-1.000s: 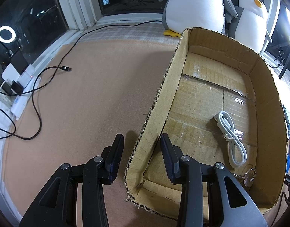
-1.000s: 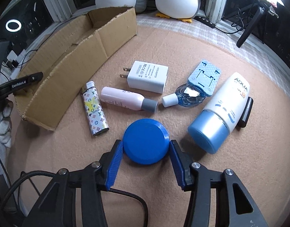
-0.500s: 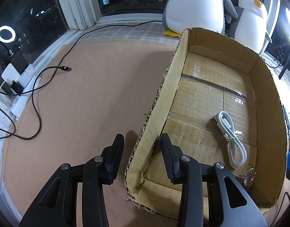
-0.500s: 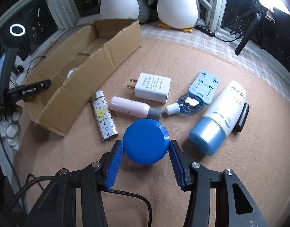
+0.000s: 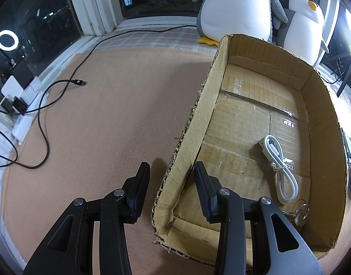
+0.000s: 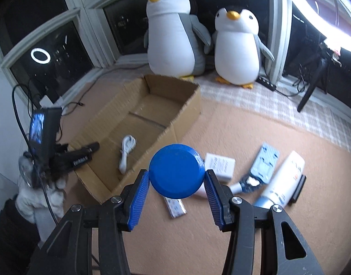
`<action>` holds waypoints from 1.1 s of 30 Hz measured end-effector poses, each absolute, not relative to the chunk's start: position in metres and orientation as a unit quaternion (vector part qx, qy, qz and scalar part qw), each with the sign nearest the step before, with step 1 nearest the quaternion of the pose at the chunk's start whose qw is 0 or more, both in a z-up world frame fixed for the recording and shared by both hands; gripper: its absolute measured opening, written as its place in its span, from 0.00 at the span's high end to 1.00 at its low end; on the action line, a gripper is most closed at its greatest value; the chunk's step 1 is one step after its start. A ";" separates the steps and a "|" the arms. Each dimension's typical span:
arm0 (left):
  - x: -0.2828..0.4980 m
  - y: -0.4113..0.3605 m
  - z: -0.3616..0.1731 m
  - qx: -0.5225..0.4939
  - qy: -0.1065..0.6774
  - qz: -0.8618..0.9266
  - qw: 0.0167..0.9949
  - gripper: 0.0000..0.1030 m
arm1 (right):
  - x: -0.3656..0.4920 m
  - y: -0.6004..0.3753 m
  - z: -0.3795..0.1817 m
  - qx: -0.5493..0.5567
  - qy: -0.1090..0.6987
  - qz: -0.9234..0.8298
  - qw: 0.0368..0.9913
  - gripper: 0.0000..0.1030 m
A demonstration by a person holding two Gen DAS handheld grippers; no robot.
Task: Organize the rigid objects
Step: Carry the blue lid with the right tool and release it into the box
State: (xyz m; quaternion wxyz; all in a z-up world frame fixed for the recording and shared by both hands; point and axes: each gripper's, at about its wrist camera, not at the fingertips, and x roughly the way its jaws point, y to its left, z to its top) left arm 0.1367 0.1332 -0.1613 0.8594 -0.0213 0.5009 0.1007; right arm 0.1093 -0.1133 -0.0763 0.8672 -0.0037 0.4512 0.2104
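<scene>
Gripping a round blue lid (image 6: 176,170) between its ribbed blue pads (image 6: 138,202), the right tool (image 6: 177,191) holds it off the table (image 6: 255,137), near the open cardboard box (image 6: 189,105). Lid looks smooth, matte plastic, disc shaped.

Right wrist view only: white charger block (image 6: 220,166), light blue flat stand (image 6: 266,161), small bottle with white cap (image 6: 243,183), white sunscreen tube with blue cap (image 6: 282,180), black stick (image 6: 298,188) touching the tube's side, patterned lighter (image 6: 175,207) partly under the lid. All lie on the tan felt-like table right of the box. Slight motion blur. Two plush penguins (image 6: 173,34) stand behind the box.

Left wrist view only: left tool (image 5: 172,191) with black pads, jaws apart, straddling the box's (image 5: 193,123) ragged near-left wall, one finger outside, one inside; not closed on it. Key ring (image 5: 300,213) in the near right corner of the box floor, black cable (image 5: 42,105) and power strip (image 5: 22,123) at table's left edge.

Both views: coiled white cable (image 5: 279,167) (image 6: 126,153) on the corrugated box floor.
</scene>
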 end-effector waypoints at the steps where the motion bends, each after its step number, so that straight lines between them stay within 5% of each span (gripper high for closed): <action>1: 0.137 0.133 -0.161 -0.022 0.501 0.101 0.859 0.64 | 0.112 -0.109 -0.074 0.001 0.447 0.214 0.868 0.56; 33: 0.138 0.135 -0.162 -0.031 0.500 0.098 0.860 0.64 | 0.157 -0.009 -0.090 -0.057 0.442 0.253 0.859 0.56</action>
